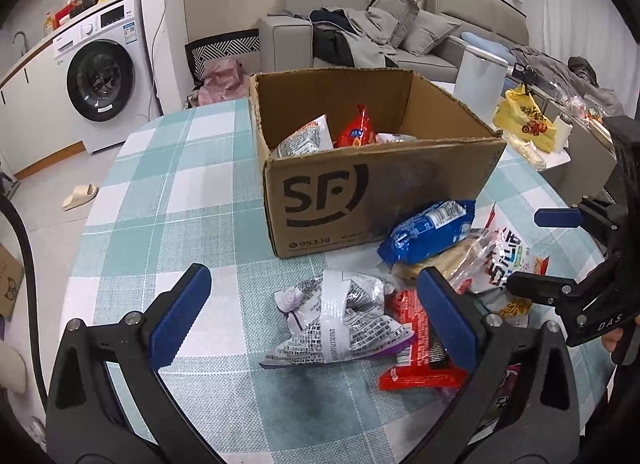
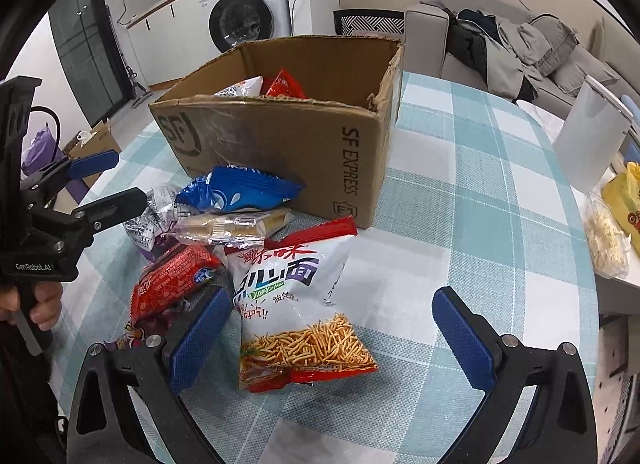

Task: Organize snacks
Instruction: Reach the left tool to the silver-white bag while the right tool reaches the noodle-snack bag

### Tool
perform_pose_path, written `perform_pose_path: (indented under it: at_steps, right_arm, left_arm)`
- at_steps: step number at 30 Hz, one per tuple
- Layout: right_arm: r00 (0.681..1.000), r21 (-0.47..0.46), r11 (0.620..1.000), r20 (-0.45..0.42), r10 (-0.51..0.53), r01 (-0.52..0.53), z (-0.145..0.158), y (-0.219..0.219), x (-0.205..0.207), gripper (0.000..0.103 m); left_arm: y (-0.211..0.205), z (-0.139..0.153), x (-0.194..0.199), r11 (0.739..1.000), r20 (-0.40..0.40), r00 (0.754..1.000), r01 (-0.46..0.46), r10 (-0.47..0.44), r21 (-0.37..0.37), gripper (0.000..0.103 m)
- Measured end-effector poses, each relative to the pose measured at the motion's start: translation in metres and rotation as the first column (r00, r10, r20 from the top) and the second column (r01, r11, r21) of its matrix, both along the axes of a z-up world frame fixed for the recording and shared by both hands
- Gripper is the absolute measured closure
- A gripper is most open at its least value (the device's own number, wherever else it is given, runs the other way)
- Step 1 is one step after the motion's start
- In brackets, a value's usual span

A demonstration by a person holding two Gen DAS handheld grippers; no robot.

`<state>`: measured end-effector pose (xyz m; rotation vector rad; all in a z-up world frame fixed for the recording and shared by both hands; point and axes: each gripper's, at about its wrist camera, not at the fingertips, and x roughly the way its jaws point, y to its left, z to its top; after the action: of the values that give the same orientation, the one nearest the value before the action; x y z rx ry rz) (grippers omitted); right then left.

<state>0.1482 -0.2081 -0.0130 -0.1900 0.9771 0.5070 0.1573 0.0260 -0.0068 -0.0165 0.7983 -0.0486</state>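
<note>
Cardboard box (image 1: 360, 184) already holds a few packets. In front of it, left to right, five snacks wait: crumpled white packet (image 1: 340, 320), red packet (image 1: 416, 340), blue bag (image 1: 432, 230), clear biscuit pack (image 2: 236, 226), noodle bag (image 2: 300, 308). Left gripper (image 1: 316, 322) and right gripper (image 2: 332, 340) hover spread apart, empty.

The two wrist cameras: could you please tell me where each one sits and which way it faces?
Left wrist: on the left gripper, facing a crumpled silver packet before the cardboard box; own open fingers and the right gripper show.
Right wrist: on the right gripper, above a noodle snack bag; own open fingers, the left gripper and a hand show.
Shared: box, blue packet, checked tablecloth.
</note>
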Motion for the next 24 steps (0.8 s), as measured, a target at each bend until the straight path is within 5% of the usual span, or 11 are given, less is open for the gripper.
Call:
perform_pose_path:
  at_steps: [17,24]
  right_arm:
    - [1.000,-0.058,0.998,-0.009,-0.007,0.007,-0.011,-0.003,0.003,0.000]
    - [1.000,-0.040,0.999,0.000,0.013,-0.013,-0.009,0.000,0.001,0.000]
  left_arm:
    - [0.008,-0.022,0.013,0.999,-0.086,0.996,-0.006,0.010,0.047,0.001]
    - [0.012,-0.032,0.019,1.000,-0.121,0.993,0.006,-0.006,-0.006,0.001]
